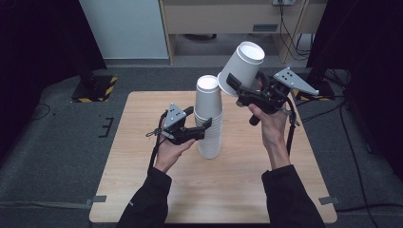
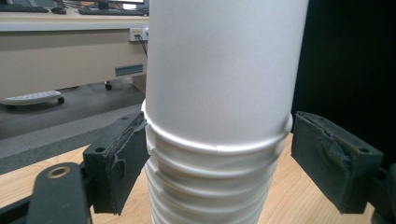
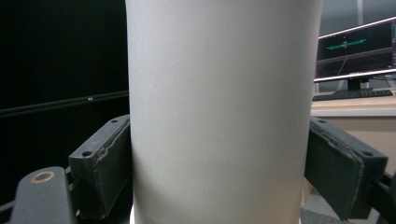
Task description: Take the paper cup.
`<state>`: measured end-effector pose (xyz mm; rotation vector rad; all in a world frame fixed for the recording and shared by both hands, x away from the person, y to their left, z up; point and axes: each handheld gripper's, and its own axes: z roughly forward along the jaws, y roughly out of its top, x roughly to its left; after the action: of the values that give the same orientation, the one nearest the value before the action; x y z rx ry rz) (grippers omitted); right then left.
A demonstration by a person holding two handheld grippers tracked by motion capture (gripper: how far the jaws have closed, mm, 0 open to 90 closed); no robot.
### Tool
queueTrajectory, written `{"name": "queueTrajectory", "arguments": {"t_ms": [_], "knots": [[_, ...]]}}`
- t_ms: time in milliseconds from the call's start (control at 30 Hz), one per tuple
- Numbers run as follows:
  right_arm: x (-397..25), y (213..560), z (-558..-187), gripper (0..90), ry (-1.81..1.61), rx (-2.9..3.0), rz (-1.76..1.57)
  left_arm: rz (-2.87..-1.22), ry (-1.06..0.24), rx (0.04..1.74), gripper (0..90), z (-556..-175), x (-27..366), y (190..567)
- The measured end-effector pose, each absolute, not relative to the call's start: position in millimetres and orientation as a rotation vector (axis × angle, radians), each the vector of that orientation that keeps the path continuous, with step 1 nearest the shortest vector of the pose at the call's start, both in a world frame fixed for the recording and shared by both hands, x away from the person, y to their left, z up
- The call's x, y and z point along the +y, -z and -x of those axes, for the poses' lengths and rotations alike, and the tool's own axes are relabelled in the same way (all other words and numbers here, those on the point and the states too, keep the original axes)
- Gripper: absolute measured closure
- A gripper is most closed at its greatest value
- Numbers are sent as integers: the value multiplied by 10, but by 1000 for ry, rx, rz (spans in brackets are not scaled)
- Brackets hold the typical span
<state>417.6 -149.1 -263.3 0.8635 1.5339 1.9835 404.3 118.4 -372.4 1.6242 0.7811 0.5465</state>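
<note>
We hold a single white paper cup [image 1: 243, 66] tilted in our clamped right claw [image 1: 231, 81] above the stack of white paper cups [image 1: 209, 121] on the wooden desk [image 1: 142, 166]. Our left claw [image 1: 203, 124] brackets the stack, one jaw touching, the other apart; a nudge could topple it.

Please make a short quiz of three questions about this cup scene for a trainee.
1. True or false: the single white paper cup held by the right gripper is tilted.
2. Where does the tall stack of white paper cups stand? A on the grey floor; B on the light wooden table; C on a shelf.
3. In the left gripper view, which of the left gripper fingers touches the stack?

Key: 1 true. 2 B. 3 The one on that view's left; the other stands apart.
</note>
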Motion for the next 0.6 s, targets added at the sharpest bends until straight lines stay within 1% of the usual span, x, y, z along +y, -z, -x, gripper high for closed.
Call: {"name": "queueTrajectory", "arguments": {"t_ms": [600], "knots": [[-1858,2792,-3997,152,-1932,1503,-964,-1617,-577,786,191,-3842,1377,3773]]}}
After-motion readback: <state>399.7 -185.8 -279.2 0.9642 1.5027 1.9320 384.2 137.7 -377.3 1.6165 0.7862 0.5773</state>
